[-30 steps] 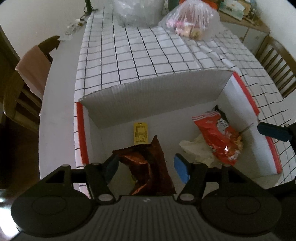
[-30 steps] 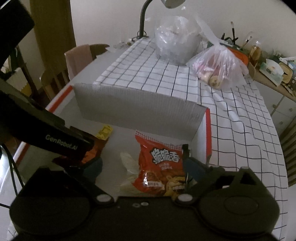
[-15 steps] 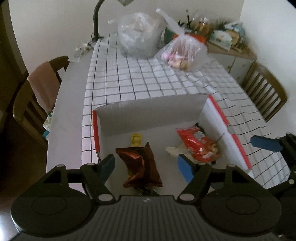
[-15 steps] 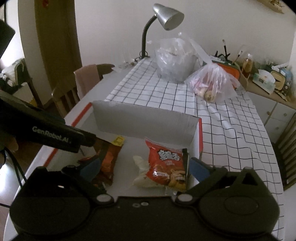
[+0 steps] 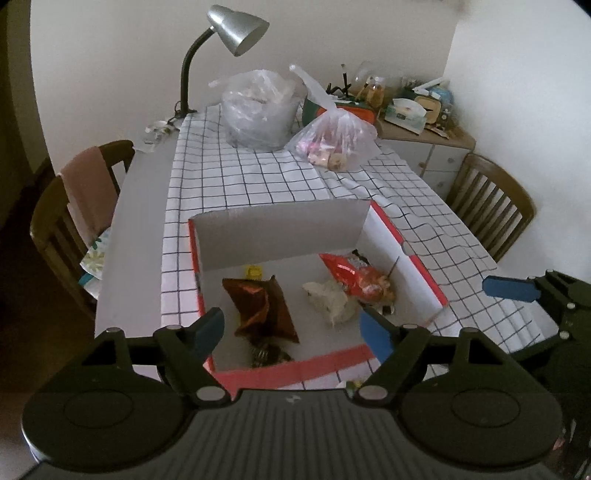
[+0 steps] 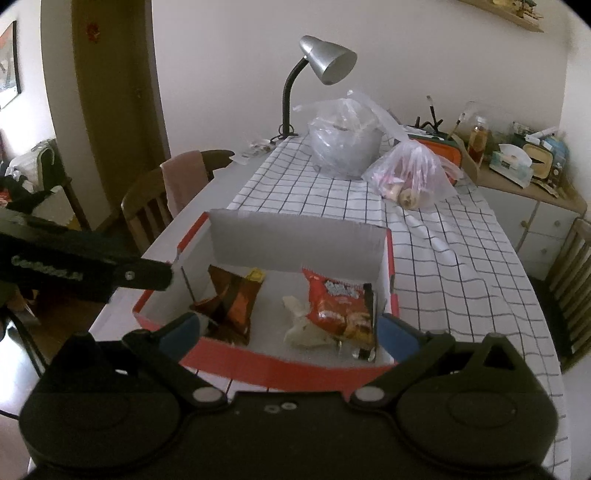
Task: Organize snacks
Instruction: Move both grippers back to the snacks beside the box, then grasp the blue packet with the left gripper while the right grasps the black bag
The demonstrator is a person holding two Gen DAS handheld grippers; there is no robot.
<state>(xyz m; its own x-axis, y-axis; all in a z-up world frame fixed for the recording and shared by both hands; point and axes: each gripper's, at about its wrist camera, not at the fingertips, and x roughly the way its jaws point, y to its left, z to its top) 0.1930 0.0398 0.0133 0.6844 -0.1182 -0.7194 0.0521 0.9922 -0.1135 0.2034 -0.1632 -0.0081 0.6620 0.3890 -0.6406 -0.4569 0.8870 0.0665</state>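
A white cardboard box with red edges [image 5: 388, 225] [image 6: 295, 369] stands on the checked tablecloth. Inside lie a brown snack bag [image 5: 262, 306] [image 6: 231, 299], a red snack bag [image 5: 354, 275] [image 6: 338, 306], a crumpled white wrapper [image 5: 328, 299] [image 6: 299, 328] and a small yellow packet [image 5: 254, 271] [image 6: 255, 275]. My left gripper [image 5: 293, 328] hangs above the box's near edge, its jaws opening with nothing between them. My right gripper [image 6: 288, 328] is open and empty above the near rim, and one of its fingers [image 5: 511, 288] shows at the right of the left wrist view.
Two clear plastic bags, a large one [image 5: 258, 110] and a smaller one with food [image 5: 334, 142], sit at the table's far end by a desk lamp [image 5: 236, 29]. Wooden chairs stand at the left [image 5: 74, 206] and right [image 5: 491, 206]. A cluttered sideboard [image 5: 417, 122] is behind.
Both grippers have pulled back and risen out of the box, leaving the brown bag and red bag lying inside. The left jaws have spread wider.
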